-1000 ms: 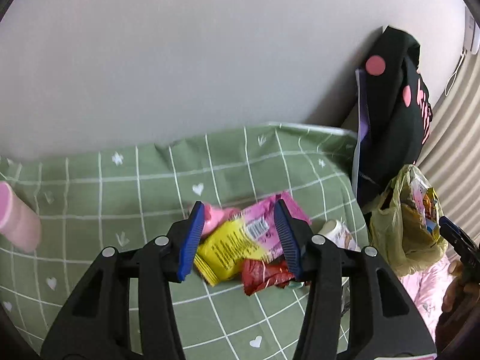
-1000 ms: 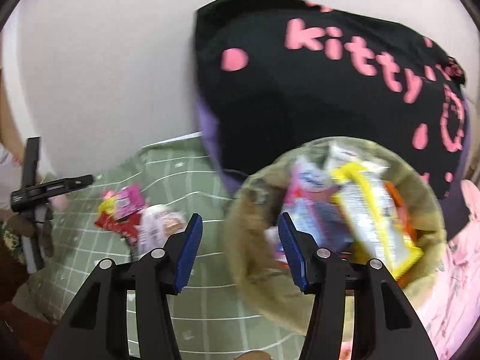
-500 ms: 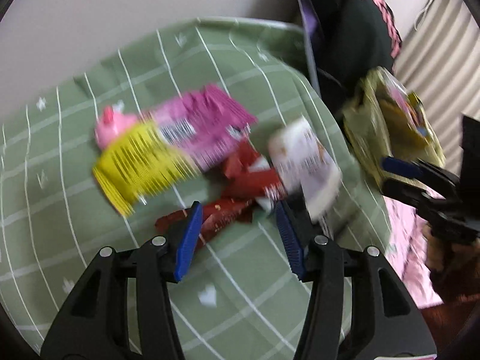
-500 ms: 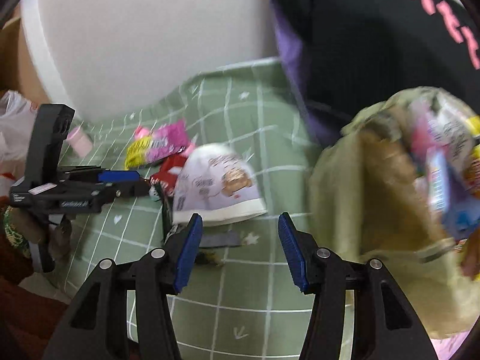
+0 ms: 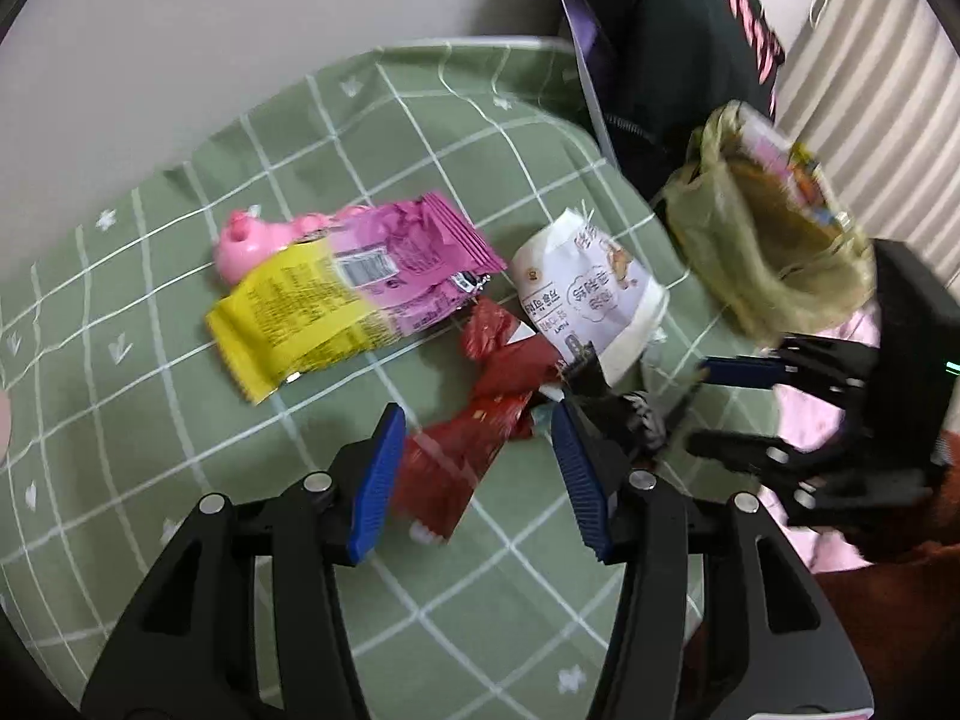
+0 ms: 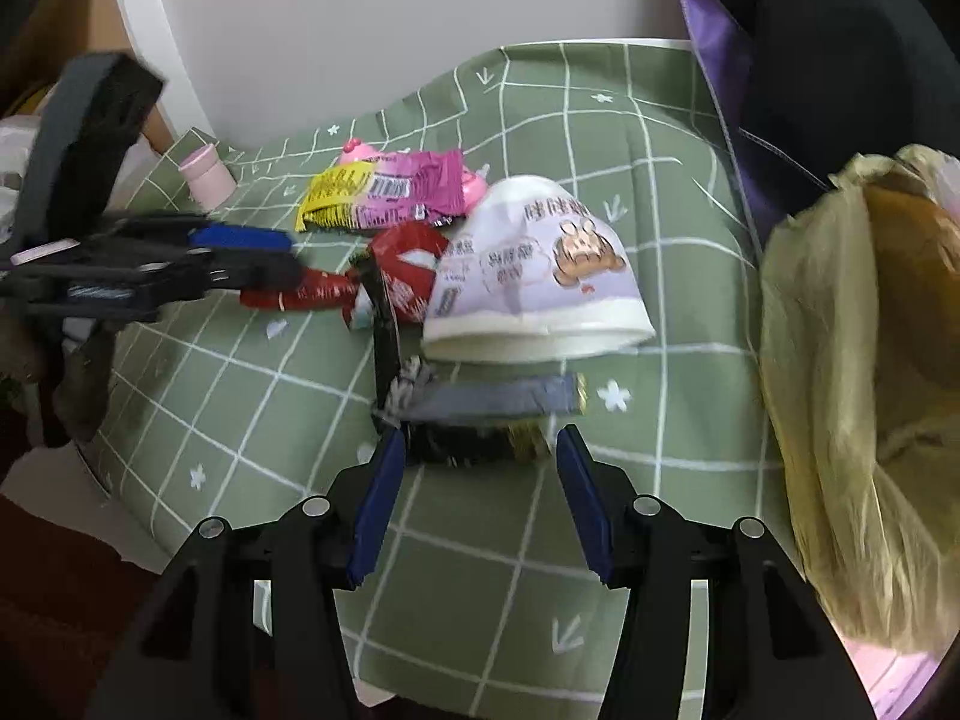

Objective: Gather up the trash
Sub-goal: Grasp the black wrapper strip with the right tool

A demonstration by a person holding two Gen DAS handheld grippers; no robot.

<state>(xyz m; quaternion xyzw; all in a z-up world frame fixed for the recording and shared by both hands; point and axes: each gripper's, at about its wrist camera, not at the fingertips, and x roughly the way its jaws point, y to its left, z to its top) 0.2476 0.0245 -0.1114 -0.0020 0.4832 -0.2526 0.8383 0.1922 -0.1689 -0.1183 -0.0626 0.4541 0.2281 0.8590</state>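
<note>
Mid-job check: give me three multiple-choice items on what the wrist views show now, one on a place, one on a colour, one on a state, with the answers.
1. Where does the paper cup lie?
A. Inside the trash bag
B. On its side on the green tablecloth
C. Upright beside the pink bottle

2. What colour is the wrapper between the left gripper fingers?
A. Red
B. Blue
C. White

3. What is the state of the right gripper?
A. Shut on the cup
B. Shut on the dark wrapper
C. Open, holding nothing

Answers:
1 B: the cup rests sideways on the green tablecloth, apart from the trash bag.
2 A: the left wrist view shows a red wrapper lying between the blue pads.
3 C: its jaws stand wide, with the dark wrapper just ahead of them, not pinched.
</note>
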